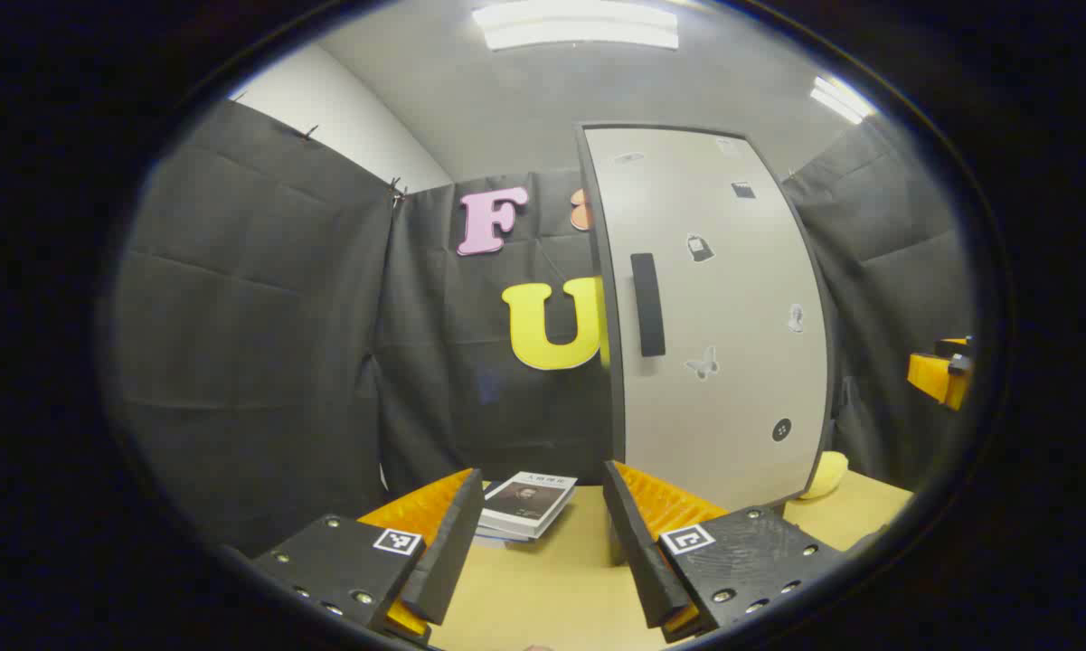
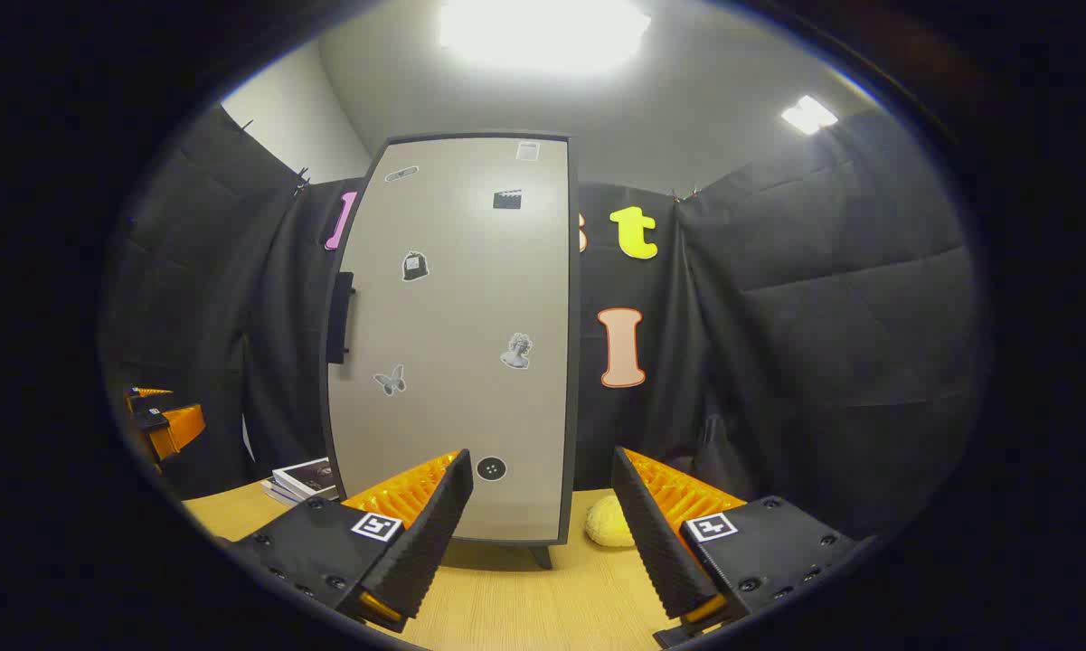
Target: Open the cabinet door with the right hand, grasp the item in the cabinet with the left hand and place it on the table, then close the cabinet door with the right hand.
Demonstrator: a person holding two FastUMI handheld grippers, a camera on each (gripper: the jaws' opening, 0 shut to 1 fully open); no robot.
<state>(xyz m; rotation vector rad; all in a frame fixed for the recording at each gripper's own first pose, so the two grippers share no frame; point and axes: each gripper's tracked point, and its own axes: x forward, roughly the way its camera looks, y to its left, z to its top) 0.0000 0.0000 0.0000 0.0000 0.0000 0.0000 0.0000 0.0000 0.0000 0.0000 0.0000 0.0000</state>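
Cabinet door (image 2: 457, 344) sits closed, so I hold right gripper (image 2: 543, 533) and left gripper (image 1: 543, 551) spread, empty, facing its handle (image 1: 647, 305).

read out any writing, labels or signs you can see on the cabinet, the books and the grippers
No text can be read.
Cabinet door: small picture stickers, any print too small to read.
Top book in the stack: a title line on the cover, too blurred to read.
Left gripper and right gripper: square coded markers, no words.
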